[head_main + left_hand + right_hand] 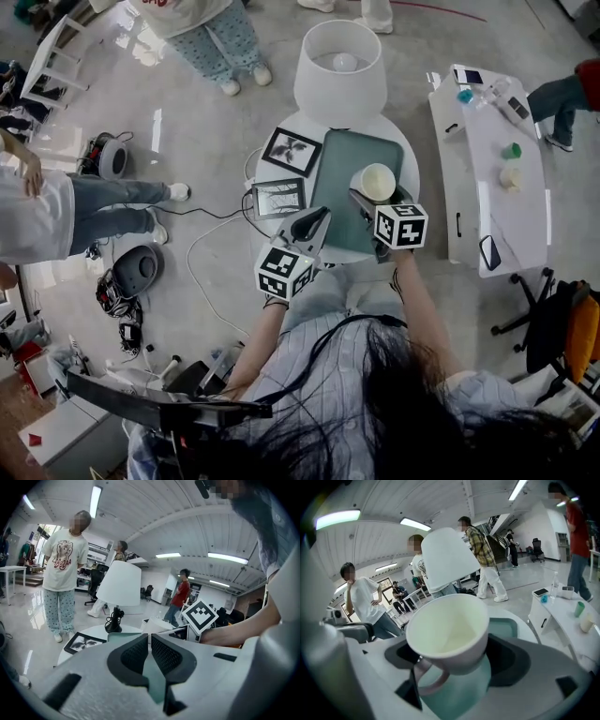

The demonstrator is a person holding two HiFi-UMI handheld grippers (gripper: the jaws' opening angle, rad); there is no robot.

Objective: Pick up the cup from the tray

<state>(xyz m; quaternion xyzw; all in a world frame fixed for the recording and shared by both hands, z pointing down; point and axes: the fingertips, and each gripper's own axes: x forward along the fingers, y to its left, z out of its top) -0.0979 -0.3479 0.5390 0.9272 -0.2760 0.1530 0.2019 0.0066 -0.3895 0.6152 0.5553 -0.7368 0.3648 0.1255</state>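
A cream cup (377,181) sits between the jaws of my right gripper (378,199), over the right side of the teal tray (339,164). In the right gripper view the cup (447,630) is tilted. Its handle points down and to the left, the tray (506,626) shows beneath it, and my right gripper (457,662) is shut on its body. My left gripper (310,223) is shut on nothing at the tray's near-left edge. In its own view the left gripper (150,641) has its pads together, with the tray (123,636) ahead.
The tray lies on a small round white table (408,159) with a white-shaded lamp (339,73) at the back and two framed pictures (292,151) (278,198) on the left. A long white side table (497,187) stands to the right. People stand around, and cables lie on the floor (206,253).
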